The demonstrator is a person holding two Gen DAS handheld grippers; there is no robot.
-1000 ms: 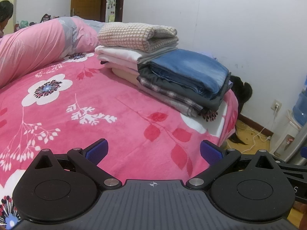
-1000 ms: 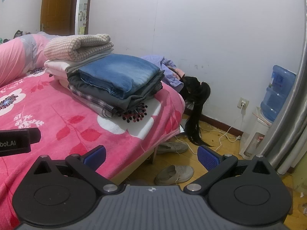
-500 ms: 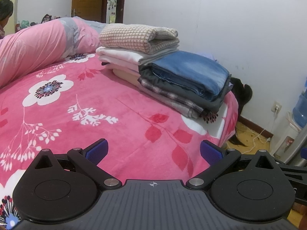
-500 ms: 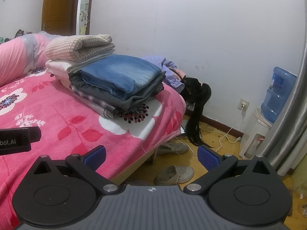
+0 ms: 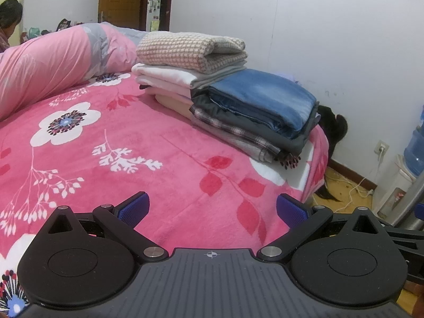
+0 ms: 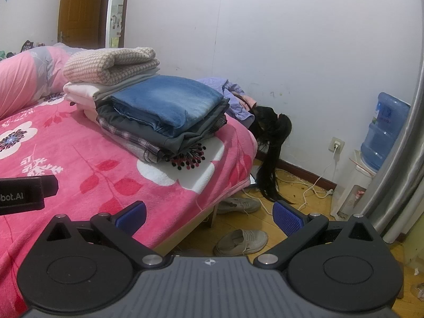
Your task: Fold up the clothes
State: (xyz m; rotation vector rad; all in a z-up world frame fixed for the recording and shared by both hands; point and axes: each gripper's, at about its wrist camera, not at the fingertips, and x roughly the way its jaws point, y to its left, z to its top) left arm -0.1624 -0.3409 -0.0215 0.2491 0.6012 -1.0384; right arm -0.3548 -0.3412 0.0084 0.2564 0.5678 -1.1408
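Folded clothes stacked on a bed, with both grippers empty and spread wide.

The left gripper (image 5: pixel 210 209) hovers over the pink floral blanket (image 5: pixel 137 143), its blue pads (image 5: pixel 133 208) well apart with nothing between them. The right gripper (image 6: pixel 208 216) hangs past the bed edge, above the floor and a shoe (image 6: pixel 241 241), jaws likewise wide and empty. The stack (image 5: pixel 238 106) sits near the far corner of the bed: jeans (image 6: pixel 169 100) on top of grey and plaid garments, just beside a checked knit (image 5: pixel 185 50) lying on white pieces. A pink quilt (image 5: pixel 53 63) lies behind. A water bottle (image 6: pixel 384 129) stands by the wall.
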